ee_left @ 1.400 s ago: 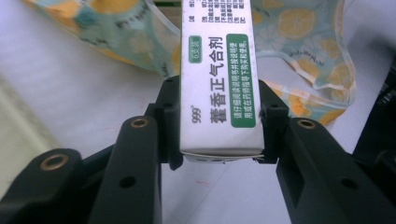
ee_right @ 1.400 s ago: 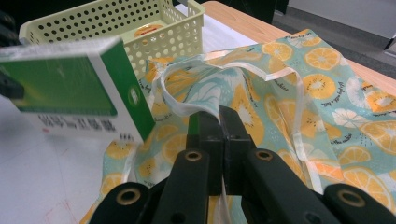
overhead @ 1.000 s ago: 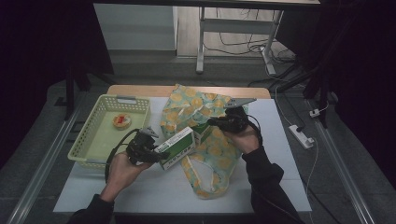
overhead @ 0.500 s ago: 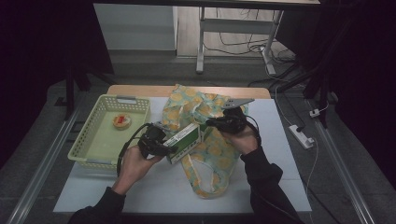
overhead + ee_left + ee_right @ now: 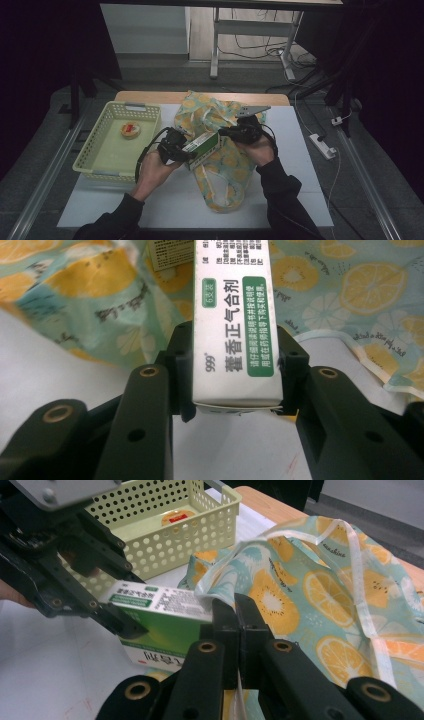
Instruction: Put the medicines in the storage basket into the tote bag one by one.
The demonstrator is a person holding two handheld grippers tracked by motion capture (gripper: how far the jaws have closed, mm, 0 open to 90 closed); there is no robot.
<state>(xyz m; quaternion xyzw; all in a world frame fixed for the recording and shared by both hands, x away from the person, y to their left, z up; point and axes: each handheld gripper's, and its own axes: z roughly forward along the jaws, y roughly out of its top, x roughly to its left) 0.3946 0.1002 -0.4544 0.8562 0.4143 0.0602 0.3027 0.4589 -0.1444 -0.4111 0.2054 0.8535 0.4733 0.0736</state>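
White tabletop (image 5: 175, 200) with a bare wooden strip along its far edge carries everything, set in a dim room with a grey floor. Nearest the person, two dark-sleeved forearms come up onto it, and between them lies the mint-green cloth bag printed with orange and lemon slices (image 5: 220, 165), crumpled and spread from the near middle of the table toward the far edge. At the bag's left side the left gripper (image 5: 232, 407) has its black jaws closed on the end of a white and green cardboard medicine box with printed lettering (image 5: 234, 325), a pad pressed against each long side; the box reaches away from the jaws over the bag's cloth, and the high view shows it (image 5: 201, 145) raised just above the bag's left half. At the bag's right side the right gripper (image 5: 235, 630) has its jaws brought nearly together on a fold of the bag's cloth beside its pale ribbon edge, a thin strip of fabric pinched between them, and the box's far end sits just to the left of those jaws, touching or almost touching the lifted cloth. Left of the bag and farther back stands a pale yellow-green perforated plastic basket (image 5: 95, 160), and inside it, toward its far end, rests a small round orange and white item (image 5: 131, 130), too small to identify.
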